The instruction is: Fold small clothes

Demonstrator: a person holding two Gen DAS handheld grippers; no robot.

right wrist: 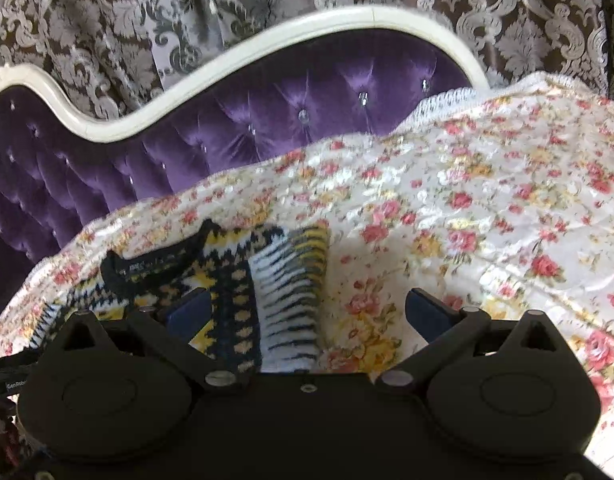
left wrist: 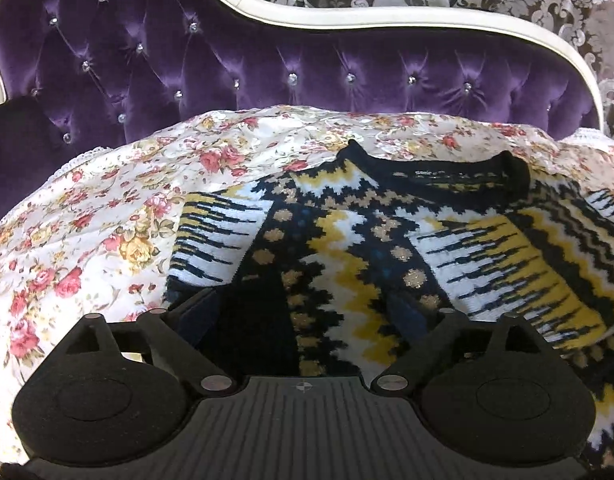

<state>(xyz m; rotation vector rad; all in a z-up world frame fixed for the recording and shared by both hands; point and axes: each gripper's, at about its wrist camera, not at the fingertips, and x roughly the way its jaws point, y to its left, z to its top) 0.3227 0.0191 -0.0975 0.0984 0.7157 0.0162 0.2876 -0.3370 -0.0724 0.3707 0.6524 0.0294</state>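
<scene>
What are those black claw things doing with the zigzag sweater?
A person is holding two grippers to fold a small patterned sweater that lies on a flowery bedspread in front of a purple headboard. The left gripper is open right over the sweater's middle. The right gripper is open too, over the sweater's sleeve edge. Neither one grips the sweater yet.

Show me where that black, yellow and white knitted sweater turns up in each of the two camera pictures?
Left wrist view: the sweater fills the centre and right, black collar at the top.
Right wrist view: the sweater sits lower left, partly behind the tongs' body.
Shared landmark: the purple tufted headboard behind the floral bedspread.
</scene>
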